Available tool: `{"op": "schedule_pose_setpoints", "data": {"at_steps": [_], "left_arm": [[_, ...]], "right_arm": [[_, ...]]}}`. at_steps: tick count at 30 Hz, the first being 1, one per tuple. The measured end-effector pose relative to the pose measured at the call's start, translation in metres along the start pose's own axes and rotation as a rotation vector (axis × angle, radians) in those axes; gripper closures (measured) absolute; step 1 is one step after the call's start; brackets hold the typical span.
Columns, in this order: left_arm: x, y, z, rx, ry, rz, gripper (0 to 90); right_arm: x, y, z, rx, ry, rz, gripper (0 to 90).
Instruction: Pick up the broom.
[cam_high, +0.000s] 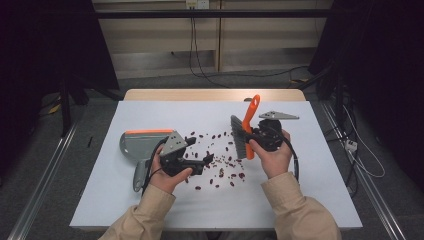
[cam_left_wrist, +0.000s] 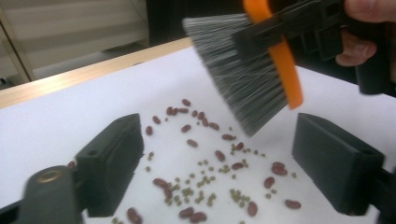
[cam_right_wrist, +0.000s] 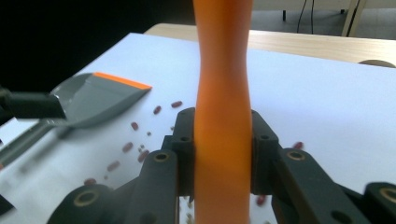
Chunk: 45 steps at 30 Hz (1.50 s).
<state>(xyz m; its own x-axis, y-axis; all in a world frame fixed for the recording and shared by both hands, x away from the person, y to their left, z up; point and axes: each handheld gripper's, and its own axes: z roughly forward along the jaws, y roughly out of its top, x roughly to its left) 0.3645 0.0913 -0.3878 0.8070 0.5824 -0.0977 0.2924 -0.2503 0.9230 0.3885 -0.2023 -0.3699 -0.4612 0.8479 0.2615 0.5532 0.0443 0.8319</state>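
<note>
Jaws first: on the right gripper (cam_high: 261, 134) they are clamped hard on the orange handle of the brush (cam_high: 245, 131), one black pad on each side of it, as the right gripper view shows plainly. That brush stands nearly upright in the grip, handle tip pointing toward the counter's far edge, grey bristles (cam_left_wrist: 243, 70) hanging down and off the white surface, just above the spill and right of the counter's middle.

Over to the left gripper (cam_high: 206, 161): its jaws stand spread wide with nothing between the pads, and in the left gripper view you look straight through the gap onto the scattered beans (cam_left_wrist: 205, 182). Dark red beans and small green ones lie loose around the middle of the counter (cam_high: 310, 200), a band of them running toward the far edge.

Behind the left hand (cam_high: 167, 175) lies the grey dustpan (cam_high: 142, 145) with its orange lip, flat on the counter toward the left edge, its handle pointing at the near edge. Brush and dustpan are well apart, with the beans between them.
</note>
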Motion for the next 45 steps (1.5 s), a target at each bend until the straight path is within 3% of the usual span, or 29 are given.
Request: {"op": "schedule_pose_setpoints", "data": {"at_steps": [8,21,36,45], "left_arm": [[0.019,-0.006,-0.023,-0.004,0.01,-0.012,7.8],[0.045,-0.016,-0.054,-0.016,0.028,-0.018,5.5],[0.06,-0.023,-0.081,-0.027,0.058,-0.027,5.2],[0.069,-0.029,-0.09,-0.026,0.073,-0.049,5.1]], "right_arm": [[-0.022,0.001,-0.016,0.034,-0.03,-0.006,70.7],[-0.038,-0.003,-0.022,0.097,-0.068,-0.032,70.7],[-0.056,-0.015,-0.035,0.13,-0.104,-0.016,70.7],[-0.063,-0.01,-0.043,0.138,-0.125,-0.016,70.7]]}}
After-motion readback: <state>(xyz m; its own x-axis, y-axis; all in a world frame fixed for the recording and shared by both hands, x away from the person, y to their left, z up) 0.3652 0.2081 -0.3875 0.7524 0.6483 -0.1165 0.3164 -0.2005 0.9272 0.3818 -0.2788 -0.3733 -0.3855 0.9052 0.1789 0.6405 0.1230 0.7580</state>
